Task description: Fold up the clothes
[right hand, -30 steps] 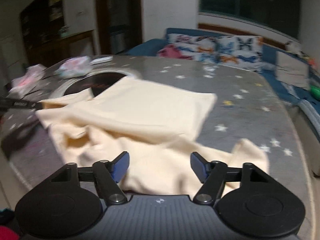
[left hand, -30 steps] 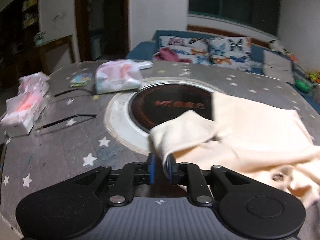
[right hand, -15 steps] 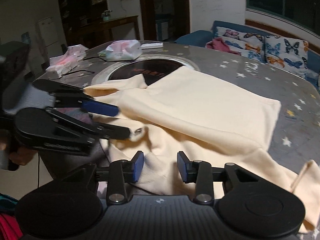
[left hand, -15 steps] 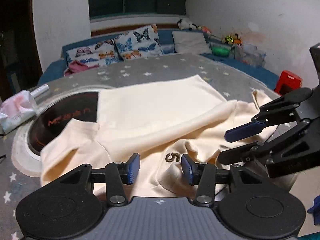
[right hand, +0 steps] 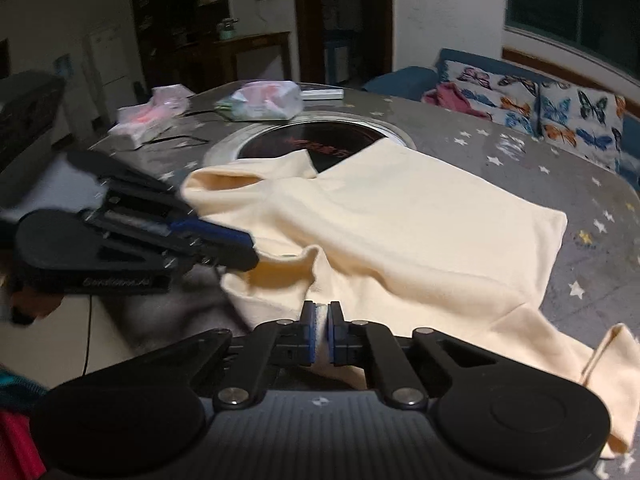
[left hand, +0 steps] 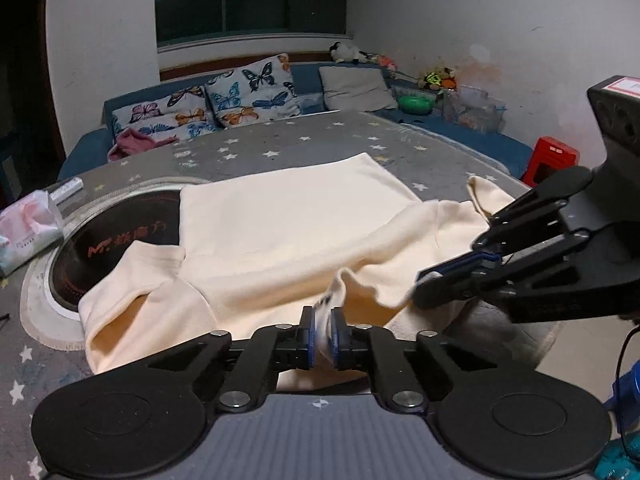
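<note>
Your left hand-held gripper [left hand: 322, 334] pinching the cream shirt's [left hand: 288, 224] near edge at lower centre, your right hand-held gripper [right hand: 319, 332] clamped on it too, shirt spread mid-frame across the starred counter [left hand: 280, 148].

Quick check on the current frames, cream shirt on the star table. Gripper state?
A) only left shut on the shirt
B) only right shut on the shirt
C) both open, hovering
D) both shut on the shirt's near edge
D: the left gripper and the right gripper each have their fingers closed with a fold of the cream shirt pinched between them at its near edge.
</note>
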### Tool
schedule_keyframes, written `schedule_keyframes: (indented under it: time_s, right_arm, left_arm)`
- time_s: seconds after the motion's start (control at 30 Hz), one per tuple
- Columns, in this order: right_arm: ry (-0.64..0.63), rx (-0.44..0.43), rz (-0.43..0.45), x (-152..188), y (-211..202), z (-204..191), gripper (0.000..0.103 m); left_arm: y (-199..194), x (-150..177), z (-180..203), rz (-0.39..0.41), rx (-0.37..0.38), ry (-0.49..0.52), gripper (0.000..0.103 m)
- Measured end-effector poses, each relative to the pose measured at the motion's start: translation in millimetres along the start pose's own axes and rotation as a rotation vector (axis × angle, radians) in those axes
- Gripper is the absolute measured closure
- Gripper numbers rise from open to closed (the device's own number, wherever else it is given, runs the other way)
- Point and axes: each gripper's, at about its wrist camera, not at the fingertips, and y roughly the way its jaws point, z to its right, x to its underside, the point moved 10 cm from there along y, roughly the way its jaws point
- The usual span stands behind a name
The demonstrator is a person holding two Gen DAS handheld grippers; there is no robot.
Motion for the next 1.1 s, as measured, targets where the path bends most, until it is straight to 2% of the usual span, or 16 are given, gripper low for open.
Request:
schedule_keyframes:
  time_s: [0.07,0.13,0.23,0.27,0.3,0.33,0.4,0.5,0.6,0.73,0.87,0.97,1.1]
  right_arm:
    - [-0.010,-0.015,-0.007,4,-8,-7,0.098]
    - [-0.018,-0.017,-0.019,10,-11,-12,0.098]
    - [-0.022,-0.023,-0.041,18,-12,-16,0.098]
    - [-0.025,-0.025,-0.050,20,-13,-17,0.098]
    - [-0.027,-0.028,-0.056,22,-13,-18,0.098]
    - [-0.028,-0.033,-0.066,25,-13,-20,0.098]
    - [-0.036,-0.039,-0.085,30,-12,-22,0.098]
    - [-0.062,-0.063,-0.121,39,-11,-27,0.098]
    - [-0.054,-0.087,-0.103,34,-18,-25,0.096]
    - [0.004,-0.113,-0.025,13,-31,-13,0.088]
    - [0.047,-0.080,0.039,-3,-26,2,0.088]
    - [0.075,-0.043,0.011,3,-5,11,0.087]
    - [0.058,-0.066,-0.060,25,10,3,0.087]
  left_arm:
    - [-1,-2,3,0.014,-0.001,0.018,0.055]
    - [2,0,8,0.008,0.013,0.036,0.049]
    - [12,10,15,-0.033,0.033,0.067,0.052]
    - [16,14,17,-0.048,0.039,0.076,0.058]
    - [19,18,16,-0.066,0.045,0.072,0.076]
    - [22,22,15,-0.086,0.051,0.057,0.089]
    - [19,24,12,-0.088,0.063,0.037,0.093]
    - [8,23,12,-0.066,0.076,0.042,0.095]
    - [1,30,13,-0.071,0.081,0.068,0.095]
    - [-1,40,14,-0.092,0.088,0.086,0.095]
    - [-4,37,13,-0.084,0.098,0.093,0.094]
    - [-7,32,11,-0.078,0.101,0.099,0.091]
    - [-17,14,6,-0.026,0.104,0.088,0.086]
